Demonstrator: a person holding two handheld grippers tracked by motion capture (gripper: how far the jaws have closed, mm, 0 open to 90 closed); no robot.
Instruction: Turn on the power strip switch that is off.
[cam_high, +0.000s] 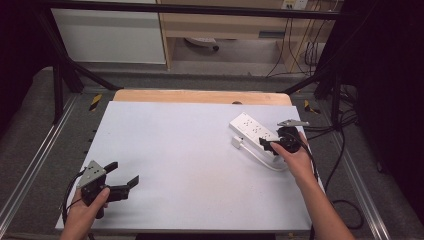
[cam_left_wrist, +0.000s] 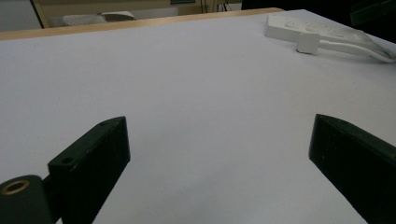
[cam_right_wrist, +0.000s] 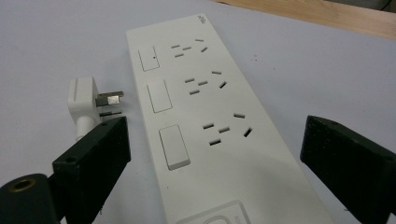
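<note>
Spread right gripper straddles white power strip: 3 sockets, 3 switches.

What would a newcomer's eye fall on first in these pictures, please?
Probably the white power strip at the table's far right, with its white plug lying unplugged beside it. The right gripper hovers over the strip with jaws wide open, while the left gripper waits open near the front left corner.

My power strip looks like smooth white plastic with a faint sheen; beside it, the plug shows matt white plastic and dull metal prongs. Beyond it, the table's bare wood edge.
</note>
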